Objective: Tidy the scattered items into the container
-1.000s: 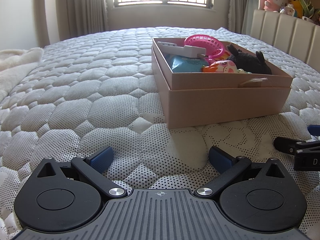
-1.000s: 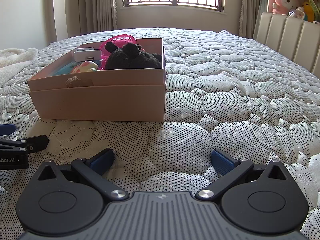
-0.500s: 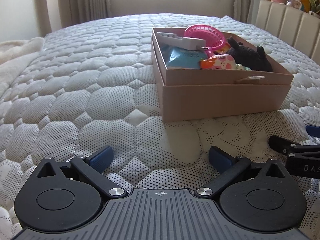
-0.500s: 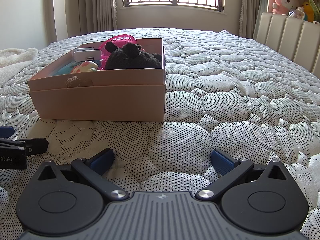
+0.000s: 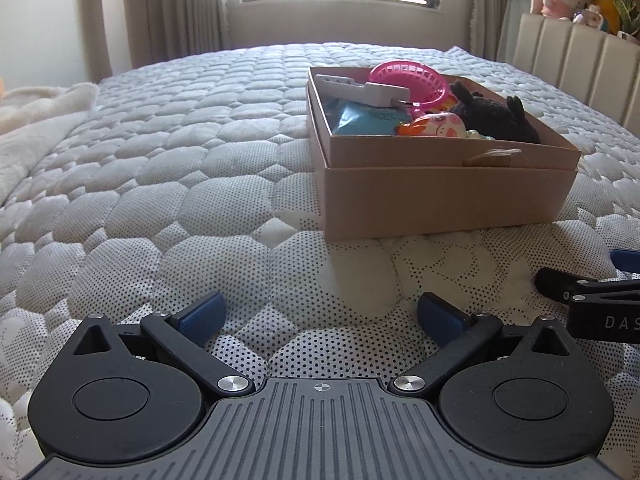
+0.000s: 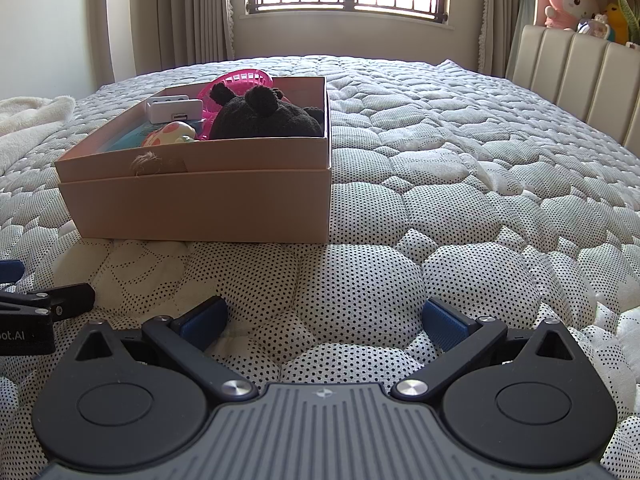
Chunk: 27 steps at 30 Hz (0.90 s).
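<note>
Cardboard box [image 5: 440, 200], quilted dimpled bedspread [image 5: 180, 184]

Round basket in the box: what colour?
Pink. The basket sits at the far end of the cardboard box; clearest in the left wrist view.

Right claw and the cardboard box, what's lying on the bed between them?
Nothing: in the right wrist view, only bare quilted mattress lies between the open right claw and the box.

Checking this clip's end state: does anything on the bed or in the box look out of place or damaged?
Only a frayed, fuzzy tuft on the box's near wall, where a label looks torn. The items sit inside, and no stray items show on the quilt.
</note>
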Each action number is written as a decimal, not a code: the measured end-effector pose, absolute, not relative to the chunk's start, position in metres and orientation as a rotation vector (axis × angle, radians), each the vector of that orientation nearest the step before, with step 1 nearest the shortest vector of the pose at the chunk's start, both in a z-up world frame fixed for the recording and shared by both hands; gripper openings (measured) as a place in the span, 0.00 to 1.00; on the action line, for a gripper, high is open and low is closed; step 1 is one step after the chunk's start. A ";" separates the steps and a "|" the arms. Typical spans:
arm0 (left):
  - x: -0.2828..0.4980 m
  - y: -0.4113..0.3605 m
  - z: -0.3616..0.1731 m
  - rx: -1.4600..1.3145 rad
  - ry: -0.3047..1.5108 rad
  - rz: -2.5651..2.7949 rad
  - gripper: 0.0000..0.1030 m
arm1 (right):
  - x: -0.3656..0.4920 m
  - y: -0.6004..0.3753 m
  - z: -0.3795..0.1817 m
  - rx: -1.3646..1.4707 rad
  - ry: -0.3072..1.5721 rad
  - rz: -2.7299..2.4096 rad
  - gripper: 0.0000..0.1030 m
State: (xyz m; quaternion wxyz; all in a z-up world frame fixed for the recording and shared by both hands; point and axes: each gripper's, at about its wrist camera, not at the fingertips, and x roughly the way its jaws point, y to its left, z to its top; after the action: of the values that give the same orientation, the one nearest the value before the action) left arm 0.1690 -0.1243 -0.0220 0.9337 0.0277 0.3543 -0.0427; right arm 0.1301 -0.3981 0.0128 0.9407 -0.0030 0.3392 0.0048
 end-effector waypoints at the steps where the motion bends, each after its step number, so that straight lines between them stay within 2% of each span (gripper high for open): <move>1: 0.169 -0.125 -0.022 0.057 0.723 -0.086 1.00 | 0.130 -0.398 0.013 -0.006 0.692 0.010 1.00; 27: 0.168 -0.123 -0.023 0.046 0.719 -0.089 1.00 | 0.130 -0.398 0.013 -0.006 0.692 0.010 1.00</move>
State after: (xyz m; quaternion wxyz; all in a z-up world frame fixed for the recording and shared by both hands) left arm 0.1680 -0.1226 -0.0226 0.9348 0.0224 0.3517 -0.0437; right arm 0.1300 -0.3980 0.0128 0.9407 -0.0030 0.3392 0.0047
